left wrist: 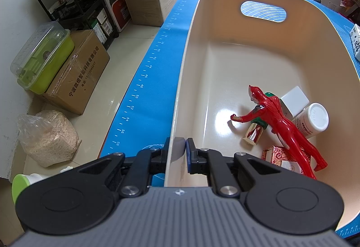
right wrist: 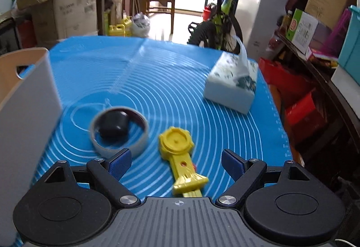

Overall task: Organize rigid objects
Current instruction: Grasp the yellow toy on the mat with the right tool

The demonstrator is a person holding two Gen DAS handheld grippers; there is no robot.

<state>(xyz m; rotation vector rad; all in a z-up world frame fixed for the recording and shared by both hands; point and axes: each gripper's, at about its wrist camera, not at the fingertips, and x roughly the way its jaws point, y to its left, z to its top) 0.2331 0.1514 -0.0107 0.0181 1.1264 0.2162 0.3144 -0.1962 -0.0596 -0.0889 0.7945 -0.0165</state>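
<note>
Left wrist view: the left gripper (left wrist: 182, 152) is clamped on the near wall of the cream bin (left wrist: 193, 49). A red figure (left wrist: 276, 121), white bottle (left wrist: 313, 120), white cube (left wrist: 294, 98) and red box (left wrist: 279, 154) are piled at 3 o'clock

Right wrist view: the right gripper (right wrist: 176, 162) is spread wide, nothing held. The yellow toy (right wrist: 180, 154) is seen dead ahead at 12 o'clock, long axis running toward the claw; a grey ring (right wrist: 119, 132) lies at 11, the tissue box (right wrist: 232, 84) at 1
</note>
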